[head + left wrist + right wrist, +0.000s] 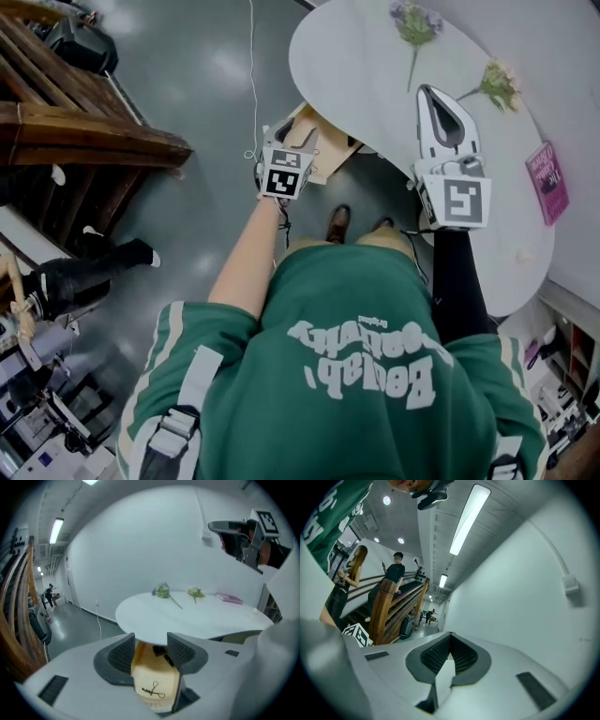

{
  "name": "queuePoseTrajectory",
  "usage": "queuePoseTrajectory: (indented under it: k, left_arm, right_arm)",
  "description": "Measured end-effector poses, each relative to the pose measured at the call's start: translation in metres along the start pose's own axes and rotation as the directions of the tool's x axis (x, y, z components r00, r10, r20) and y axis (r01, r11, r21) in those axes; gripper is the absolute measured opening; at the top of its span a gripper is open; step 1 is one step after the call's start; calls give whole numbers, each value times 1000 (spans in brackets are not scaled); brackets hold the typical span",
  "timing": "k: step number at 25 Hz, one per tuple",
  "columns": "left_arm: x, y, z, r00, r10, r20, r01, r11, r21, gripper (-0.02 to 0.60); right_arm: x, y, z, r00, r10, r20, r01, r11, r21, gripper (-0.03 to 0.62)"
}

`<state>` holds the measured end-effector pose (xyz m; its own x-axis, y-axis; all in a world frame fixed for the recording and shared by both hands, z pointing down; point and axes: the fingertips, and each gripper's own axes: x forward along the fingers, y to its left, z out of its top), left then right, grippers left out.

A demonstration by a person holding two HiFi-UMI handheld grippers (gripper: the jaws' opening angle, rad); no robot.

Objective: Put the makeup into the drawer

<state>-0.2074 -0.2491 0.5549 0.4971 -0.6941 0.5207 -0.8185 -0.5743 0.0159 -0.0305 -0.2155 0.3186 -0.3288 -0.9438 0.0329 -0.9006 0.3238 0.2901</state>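
Pointing down, your left claw (151, 645) stands open and empty; the makeup (155, 690) lies below its jaws inside the wooden drawer (145, 668). Your right claw (449, 644) is closed on nothing, above the counter (356, 66).

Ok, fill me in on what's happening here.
A person holds a gripper in each hand. The left gripper hangs open and empty above the open wooden drawer under the white table; an eyelash curler and some dark items lie inside. The right gripper is shut, empty, held over the table.
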Motion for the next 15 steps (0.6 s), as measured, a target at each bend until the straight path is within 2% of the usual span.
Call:
queuePoseTrajectory:
  k: [3, 5, 8, 11, 13, 15]
  left_arm:
    - [-23, -1, 71, 990, 14, 140, -21, 999, 49, 230]
    - [-42, -4, 118, 972, 15, 234, -35, 996, 84, 230]
    - [-77, -16, 184, 930, 9, 367, -64, 988, 138, 230]
    - [-115, -35, 245, 869, -3, 494, -94, 981, 170, 230]
    - [-124, -49, 263, 850, -17, 527, -94, 979, 183, 230]
    - [-123, -61, 266, 850, -34, 526, -81, 978, 194, 230]
  right_arm:
    - [3, -7, 9, 999, -4, 35, 4, 1000, 9, 9]
    - [4, -10, 15, 999, 0, 53, -1, 1000, 10, 9]
    - [2, -17, 20, 997, 2, 71, -2, 1000, 6, 9]
    - [-3, -30, 23, 996, -9, 89, 7, 1000, 18, 9]
    - [-7, -37, 23, 995, -13, 95, 11, 1000, 28, 9]
    - [-13, -43, 22, 995, -19, 96, 16, 999, 33, 9]
